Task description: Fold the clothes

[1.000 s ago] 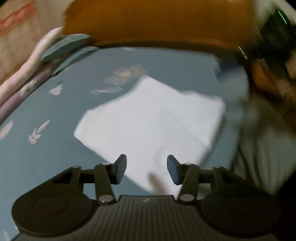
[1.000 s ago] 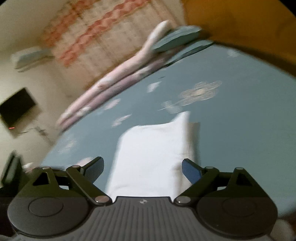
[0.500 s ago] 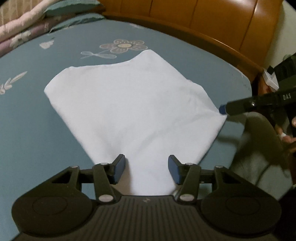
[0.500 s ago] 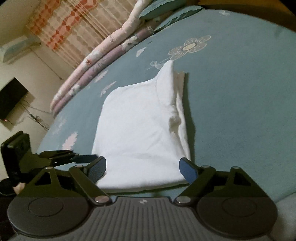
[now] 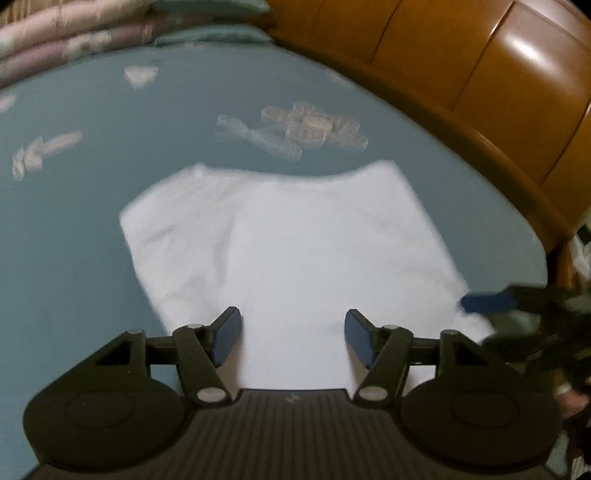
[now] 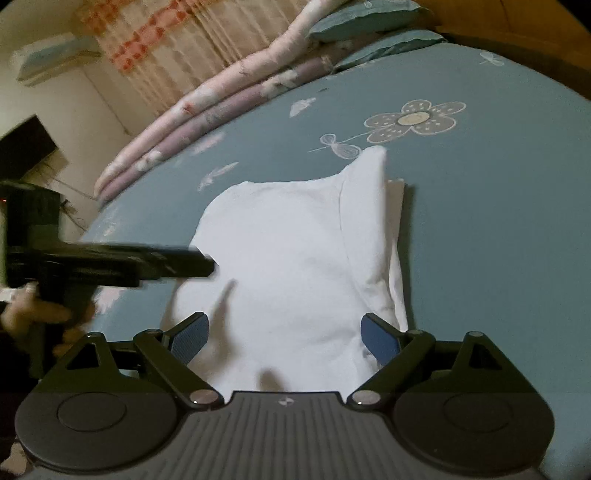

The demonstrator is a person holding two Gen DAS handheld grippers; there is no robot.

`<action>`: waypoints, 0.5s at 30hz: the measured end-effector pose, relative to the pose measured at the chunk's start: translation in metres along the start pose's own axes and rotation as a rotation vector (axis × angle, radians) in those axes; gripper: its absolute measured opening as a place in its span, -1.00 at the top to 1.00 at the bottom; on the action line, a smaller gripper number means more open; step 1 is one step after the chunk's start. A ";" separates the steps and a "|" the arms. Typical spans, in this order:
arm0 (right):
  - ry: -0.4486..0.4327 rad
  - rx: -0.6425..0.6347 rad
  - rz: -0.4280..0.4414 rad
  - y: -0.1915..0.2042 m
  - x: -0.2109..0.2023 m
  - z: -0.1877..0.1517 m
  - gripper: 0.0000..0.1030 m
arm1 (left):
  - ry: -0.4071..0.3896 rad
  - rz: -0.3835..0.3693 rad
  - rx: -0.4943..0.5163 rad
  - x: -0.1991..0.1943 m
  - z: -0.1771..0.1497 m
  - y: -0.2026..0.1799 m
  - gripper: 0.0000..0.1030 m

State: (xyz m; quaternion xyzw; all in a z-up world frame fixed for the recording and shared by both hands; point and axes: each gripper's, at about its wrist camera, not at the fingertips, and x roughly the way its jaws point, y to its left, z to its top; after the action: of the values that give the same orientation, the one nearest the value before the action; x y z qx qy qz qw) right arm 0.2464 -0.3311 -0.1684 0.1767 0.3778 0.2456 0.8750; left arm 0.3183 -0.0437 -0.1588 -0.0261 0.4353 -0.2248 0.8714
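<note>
Closest to each camera, the left hand-held gripper point(image 5: 291, 338) hovers over the near edge of a white garment point(image 5: 295, 251), its jaws opening with only cloth beneath them and nothing clamped. The right hand-held gripper point(image 6: 284, 338) hangs over the same near edge from the other side, its jaws spread wide and released, grasping nothing. The white garment lies partly folded on a blue bed sheet point(image 6: 480, 221), with a doubled layer along its right side in the right wrist view. Just beyond it a printed flower point(image 6: 415, 120) decorates the sheet. Farther back lie rolled pink quilts point(image 6: 221, 103) and blue pillows point(image 6: 369, 18), a wooden headboard point(image 5: 480, 74), and a patterned curtain point(image 6: 166, 44).
</note>
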 end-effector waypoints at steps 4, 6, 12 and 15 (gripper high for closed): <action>-0.012 -0.040 0.025 0.002 -0.010 0.015 -0.80 | -0.019 -0.008 -0.006 -0.010 0.014 0.003 -0.26; -0.043 -0.091 0.021 0.007 -0.007 0.032 -0.80 | -0.050 -0.001 -0.007 -0.013 0.024 0.005 -0.28; -0.060 -0.148 0.037 0.003 0.033 0.075 -0.80 | -0.107 -0.039 -0.118 0.001 0.043 0.024 -0.29; -0.026 -0.132 -0.014 -0.013 0.056 0.073 -0.79 | -0.096 -0.022 -0.167 0.016 0.034 0.036 -0.29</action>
State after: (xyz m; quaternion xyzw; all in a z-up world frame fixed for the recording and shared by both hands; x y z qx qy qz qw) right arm 0.3383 -0.3190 -0.1595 0.1191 0.3508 0.2615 0.8913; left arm 0.3662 -0.0237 -0.1584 -0.1142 0.4102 -0.1956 0.8834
